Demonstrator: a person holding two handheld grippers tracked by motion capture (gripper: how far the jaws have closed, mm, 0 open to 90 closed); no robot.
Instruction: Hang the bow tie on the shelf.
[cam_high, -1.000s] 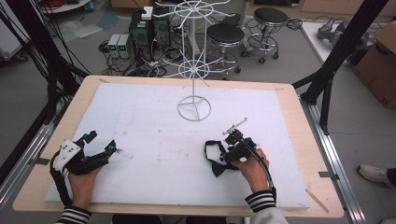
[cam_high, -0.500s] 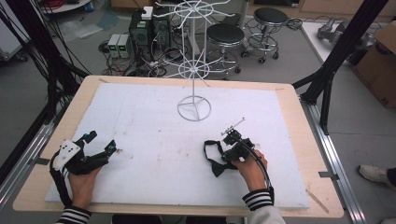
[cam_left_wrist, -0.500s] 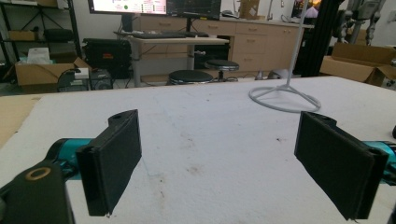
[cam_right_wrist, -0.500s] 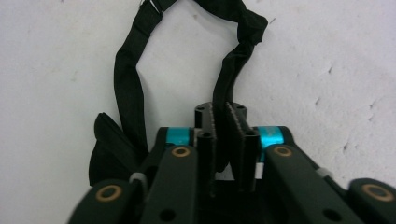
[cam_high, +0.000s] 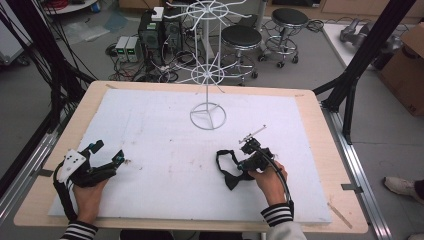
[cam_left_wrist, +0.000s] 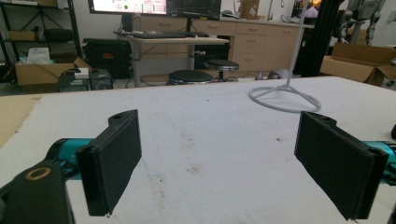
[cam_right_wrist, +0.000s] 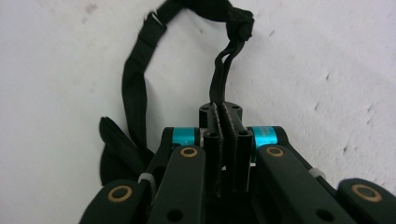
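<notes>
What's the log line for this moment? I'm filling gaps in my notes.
right gripper: just closed, shut on black strap | left gripper: open, nothing between | white wire stand: untouched

Wire stand (cam_high: 207, 116) on surface (cam_high: 165, 130), near far edge, about midway. Strap (cam_high: 227, 167) lies toward near right, just left of right gripper (cam_high: 246, 163). Left gripper (cam_high: 107, 157) near left edge, toward near corner, well apart from strap.

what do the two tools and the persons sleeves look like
Both tools are black linkage frames. The left tool has flat black rectangular pads, teal fittings and a brass-ringed pivot; from above it carries a white plate. The right tool has teal collars, brass-ringed pivots, a white zip tie and ridged pads; a black cable loops from it. Sleeve cuffs are black-and-white striped.
</notes>
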